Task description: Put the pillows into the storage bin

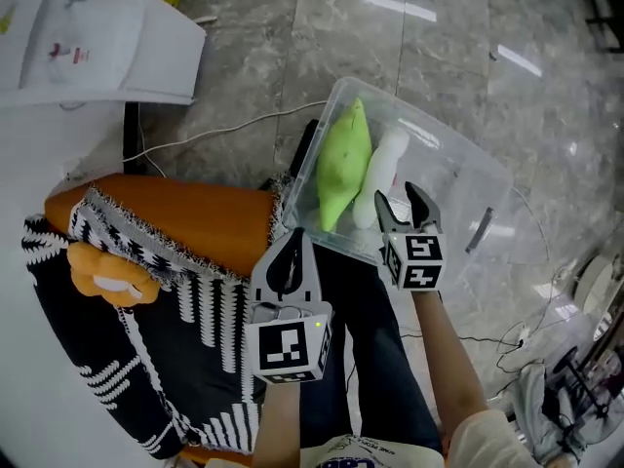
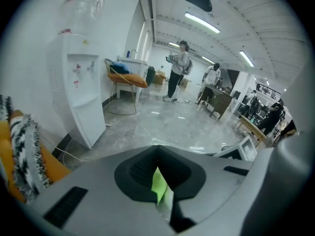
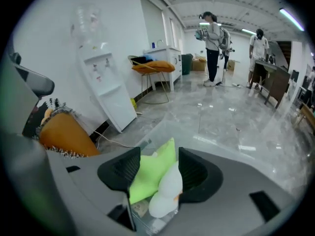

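Pillows (image 1: 346, 164) in bin (image 1: 466, 172) | just ahead of parted right gripper (image 1: 398, 195)

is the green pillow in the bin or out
In. The green pillow stands on edge inside the clear storage bin, beside the white pillow, with the bin's walls around both.

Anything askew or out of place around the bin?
Nothing spilled or damaged. The green pillow and white pillow stand on edge in the clear bin, not flat; an orange pillow lies outside it.
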A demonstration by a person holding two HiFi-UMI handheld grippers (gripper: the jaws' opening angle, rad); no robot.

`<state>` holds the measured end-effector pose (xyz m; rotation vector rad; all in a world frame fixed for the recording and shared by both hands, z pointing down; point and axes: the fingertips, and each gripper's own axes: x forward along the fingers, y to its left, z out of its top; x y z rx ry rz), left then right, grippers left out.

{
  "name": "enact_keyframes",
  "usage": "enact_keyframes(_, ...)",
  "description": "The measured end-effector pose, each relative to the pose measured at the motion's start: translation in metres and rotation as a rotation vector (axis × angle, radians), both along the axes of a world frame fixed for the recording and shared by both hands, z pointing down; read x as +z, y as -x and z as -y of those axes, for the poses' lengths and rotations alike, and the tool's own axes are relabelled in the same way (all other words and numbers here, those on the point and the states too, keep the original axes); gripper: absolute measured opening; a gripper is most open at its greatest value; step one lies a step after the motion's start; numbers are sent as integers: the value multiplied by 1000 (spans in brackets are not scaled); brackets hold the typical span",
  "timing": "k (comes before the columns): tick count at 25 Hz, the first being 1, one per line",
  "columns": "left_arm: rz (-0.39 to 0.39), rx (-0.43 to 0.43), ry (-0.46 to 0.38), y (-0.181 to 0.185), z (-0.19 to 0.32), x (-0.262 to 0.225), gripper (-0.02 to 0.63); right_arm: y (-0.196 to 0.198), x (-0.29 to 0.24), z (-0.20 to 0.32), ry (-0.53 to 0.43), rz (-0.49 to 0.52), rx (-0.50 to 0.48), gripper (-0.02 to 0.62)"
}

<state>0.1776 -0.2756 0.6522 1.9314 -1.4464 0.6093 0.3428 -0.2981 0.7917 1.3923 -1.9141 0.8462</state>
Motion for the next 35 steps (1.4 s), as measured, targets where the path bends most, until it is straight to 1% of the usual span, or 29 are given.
enact_keyframes(5, 34, -106, -105, 27, 0, -83, 14, 9, -114, 3, -126, -6, -63, 258)
enact_keyframes(9, 52, -210, -189, 53, -14, -160, 14, 27, -211, 5, -224, 10, -123, 258)
enact_keyframes(11, 59, -272, -238, 72, -24, -197, 14, 44, -256, 7, -278, 19, -165, 258)
enact_keyframes(14, 71, -349, -275, 104, -57, -249, 12, 73, -320, -13, -322, 41, -211, 258)
enact_keyframes(17, 95, -458, -322, 139, -88, -290, 12, 110, -367, -24, -372, 78, -283, 258)
enact_keyframes(19, 118, -545, -357, 166, -110, -311, 14, 141, -387, -31, -400, 106, -348, 258)
enact_keyframes(21, 141, -622, -376, 193, -138, -328, 12, 177, -403, -47, -408, 141, -412, 258)
enact_keyframes(25, 197, -765, -387, 249, -201, -350, 14, 258, -426, -85, -412, 214, -559, 258)
enact_keyframes(28, 217, -869, -384, 295, -245, -361, 14, 322, -436, -114, -404, 253, -657, 258)
enact_keyframes(31, 240, -938, -376, 344, -287, -366, 12, 385, -441, -143, -392, 282, -722, 258)
enact_keyframes(35, 257, -1012, -370, 414, -332, -368, 14, 466, -443, -173, -375, 305, -784, 258)
